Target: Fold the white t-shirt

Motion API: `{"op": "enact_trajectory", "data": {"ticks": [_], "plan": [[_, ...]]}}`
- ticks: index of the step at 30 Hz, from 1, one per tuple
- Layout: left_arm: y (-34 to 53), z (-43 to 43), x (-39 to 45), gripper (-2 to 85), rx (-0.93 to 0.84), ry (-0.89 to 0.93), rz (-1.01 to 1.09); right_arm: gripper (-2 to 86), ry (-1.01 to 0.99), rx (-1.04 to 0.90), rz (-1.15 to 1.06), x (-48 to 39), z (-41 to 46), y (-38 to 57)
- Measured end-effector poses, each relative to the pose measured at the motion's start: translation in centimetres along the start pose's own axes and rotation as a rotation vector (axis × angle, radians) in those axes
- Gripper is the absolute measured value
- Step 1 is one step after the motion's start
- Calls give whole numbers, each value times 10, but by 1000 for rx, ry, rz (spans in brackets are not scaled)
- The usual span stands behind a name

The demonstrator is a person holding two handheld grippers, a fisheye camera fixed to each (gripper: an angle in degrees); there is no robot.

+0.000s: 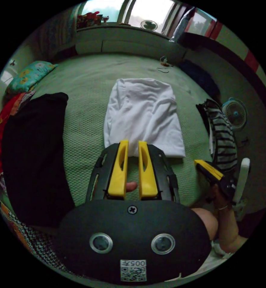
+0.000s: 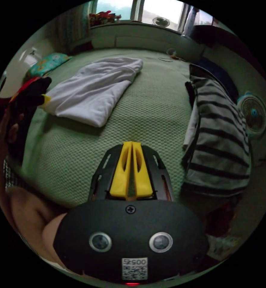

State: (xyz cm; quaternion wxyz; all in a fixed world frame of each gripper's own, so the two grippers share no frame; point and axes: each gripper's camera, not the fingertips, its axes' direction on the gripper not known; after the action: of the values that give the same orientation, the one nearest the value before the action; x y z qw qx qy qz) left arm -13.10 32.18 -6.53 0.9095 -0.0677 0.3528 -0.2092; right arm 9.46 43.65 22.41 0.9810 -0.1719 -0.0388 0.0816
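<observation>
White t-shirt [image 1: 143, 115] lies partly folded into a long rectangle on the green bedspread [image 1: 85, 90], just beyond the left gripper [image 1: 133, 144], whose yellow jaws stand slightly apart, holding nothing. It looks light, soft and floppy, best pinched at a near hem corner. Right gripper [image 2: 132, 145], jaws closed and empty, hovers beside a striped garment [image 2: 218, 135]; no containers are visible.

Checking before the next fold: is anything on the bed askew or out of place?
Nothing stands out. The white t-shirt lies folded lengthwise and flat on the green bedspread, only lightly wrinkled. The striped garment and the black garment lie off to its sides, not touching it.
</observation>
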Motion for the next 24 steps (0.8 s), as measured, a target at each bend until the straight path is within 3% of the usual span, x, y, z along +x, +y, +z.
{"op": "enact_trajectory", "data": {"ticks": [4,7,10,12,15,17,21,24], "plan": [[-23,2,3,14,98,-63,-82,-9,65,10,-12,-7,-3,16],[-36,-5,12,9,160,-62,-51,-8,43,-101,-19,-2,-16,5],[-46,-5,19,16,145,-62,-7,-4,-94,94,48,0,-61,-5],[-49,-6,19,21,171,-57,-9,4,-80,161,31,-12,-77,-7],[-55,-8,13,31,203,-10,-51,48,-142,193,-17,-31,-75,13],[-62,-5,9,47,174,46,-57,60,-179,108,-63,-38,-59,35],[-78,5,0,63,129,170,-79,72,-26,183,-157,-43,-64,41],[-87,7,-1,60,135,166,-94,81,-90,89,-172,-42,-47,40]]}}
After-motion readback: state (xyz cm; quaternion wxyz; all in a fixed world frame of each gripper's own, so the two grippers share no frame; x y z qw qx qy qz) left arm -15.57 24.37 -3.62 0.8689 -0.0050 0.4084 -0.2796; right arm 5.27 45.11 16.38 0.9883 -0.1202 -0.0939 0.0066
